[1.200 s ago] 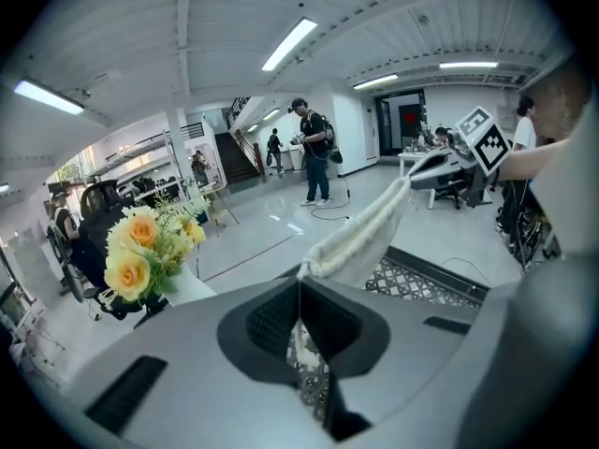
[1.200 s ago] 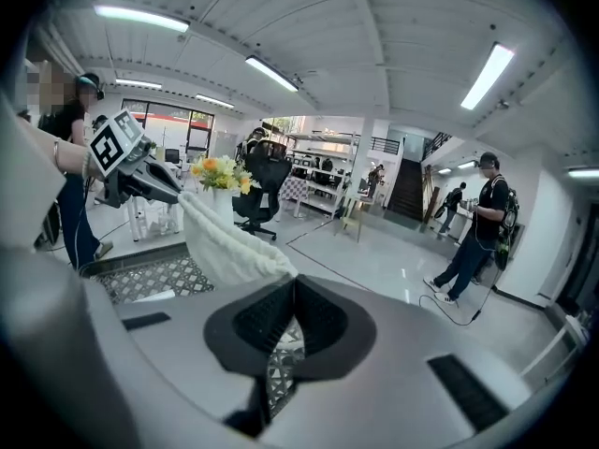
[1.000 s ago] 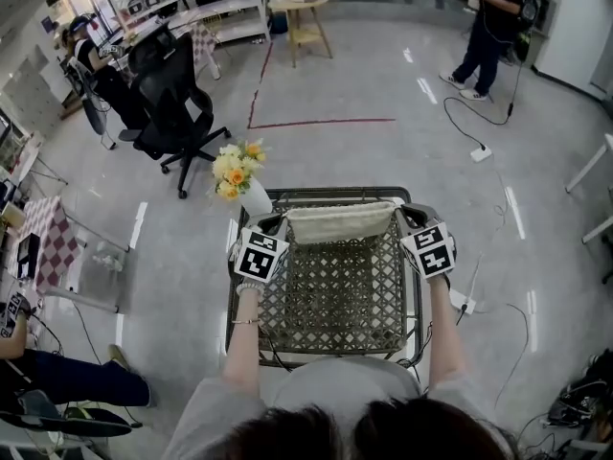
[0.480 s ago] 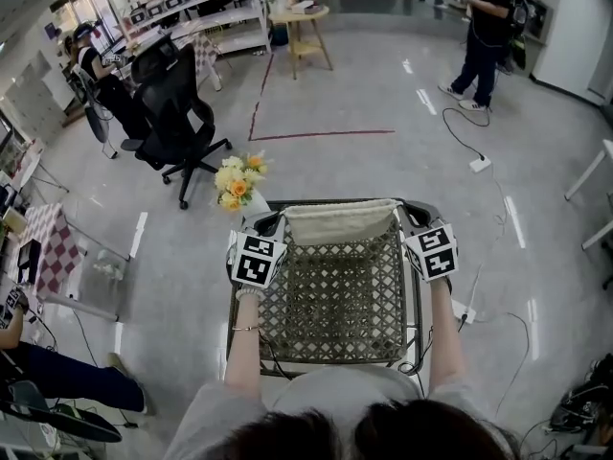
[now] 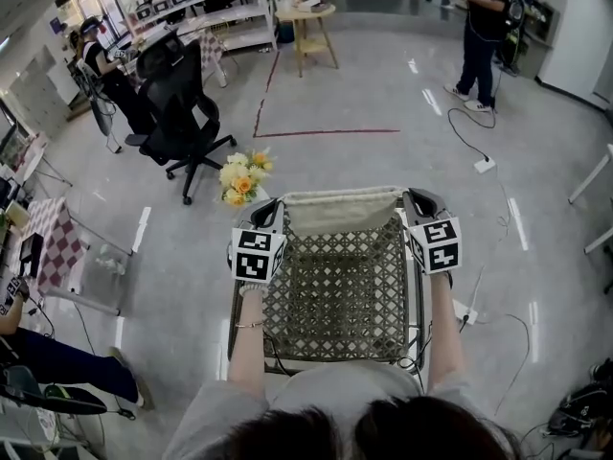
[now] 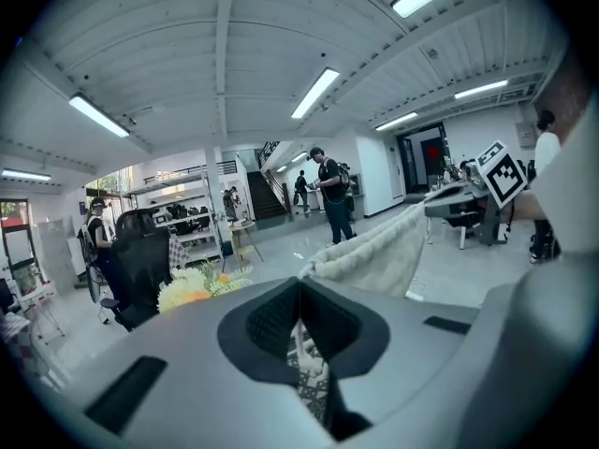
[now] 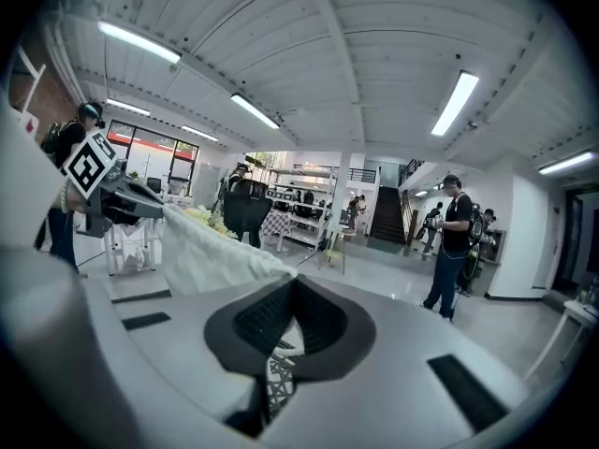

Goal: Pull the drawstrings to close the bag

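Note:
A cream cloth drawstring bag hangs stretched between my two grippers over the far edge of a metal lattice table. My left gripper is shut at the bag's left end, with a pale drawstring pinched in the seam of its jaws; the bag's cloth runs off to the right. At the other end my right gripper is shut on the drawstring too, its jaws closed, and the bag trails away to the left. The bag's mouth is hidden.
A bunch of yellow and white flowers stands off the table's far left corner. Beyond are a black office chair, a wooden side table and a standing person. Cables and a power strip lie on the floor at right.
Both grippers have drawn slightly apart, and the bag between them now spans a little wider. Both stay shut.

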### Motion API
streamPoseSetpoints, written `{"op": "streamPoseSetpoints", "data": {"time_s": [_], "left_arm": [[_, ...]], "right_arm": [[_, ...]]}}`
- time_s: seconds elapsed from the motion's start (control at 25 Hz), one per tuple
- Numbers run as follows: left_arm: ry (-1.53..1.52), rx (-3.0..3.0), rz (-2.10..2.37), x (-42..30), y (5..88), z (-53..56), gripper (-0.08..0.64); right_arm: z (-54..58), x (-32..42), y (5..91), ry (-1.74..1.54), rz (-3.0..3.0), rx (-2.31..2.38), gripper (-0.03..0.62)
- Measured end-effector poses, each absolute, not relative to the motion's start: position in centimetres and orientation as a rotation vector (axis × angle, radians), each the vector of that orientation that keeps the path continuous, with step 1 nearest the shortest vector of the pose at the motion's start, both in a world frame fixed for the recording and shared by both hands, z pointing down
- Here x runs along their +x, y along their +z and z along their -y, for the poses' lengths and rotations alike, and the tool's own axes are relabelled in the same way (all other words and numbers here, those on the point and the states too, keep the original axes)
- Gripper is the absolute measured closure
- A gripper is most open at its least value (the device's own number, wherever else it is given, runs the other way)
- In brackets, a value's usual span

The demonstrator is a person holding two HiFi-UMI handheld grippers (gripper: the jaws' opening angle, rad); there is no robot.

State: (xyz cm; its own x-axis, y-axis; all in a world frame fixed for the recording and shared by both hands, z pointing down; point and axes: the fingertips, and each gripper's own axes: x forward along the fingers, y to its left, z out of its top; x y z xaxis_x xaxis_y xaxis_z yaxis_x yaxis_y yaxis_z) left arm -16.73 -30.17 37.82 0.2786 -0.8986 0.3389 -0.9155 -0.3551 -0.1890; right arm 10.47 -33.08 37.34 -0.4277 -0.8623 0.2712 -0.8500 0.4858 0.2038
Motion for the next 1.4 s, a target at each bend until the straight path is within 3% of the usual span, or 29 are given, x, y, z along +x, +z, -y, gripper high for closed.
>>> {"op": "streamPoseSetpoints", "data": {"time_s": [1.4], "left_arm": [[0.414,2.405,1.869,-16.5,36.7,29.6,0.534]], "right_arm": [[32.2,14.6,37.0,0.168,2.380,1.848,0.571]]}}
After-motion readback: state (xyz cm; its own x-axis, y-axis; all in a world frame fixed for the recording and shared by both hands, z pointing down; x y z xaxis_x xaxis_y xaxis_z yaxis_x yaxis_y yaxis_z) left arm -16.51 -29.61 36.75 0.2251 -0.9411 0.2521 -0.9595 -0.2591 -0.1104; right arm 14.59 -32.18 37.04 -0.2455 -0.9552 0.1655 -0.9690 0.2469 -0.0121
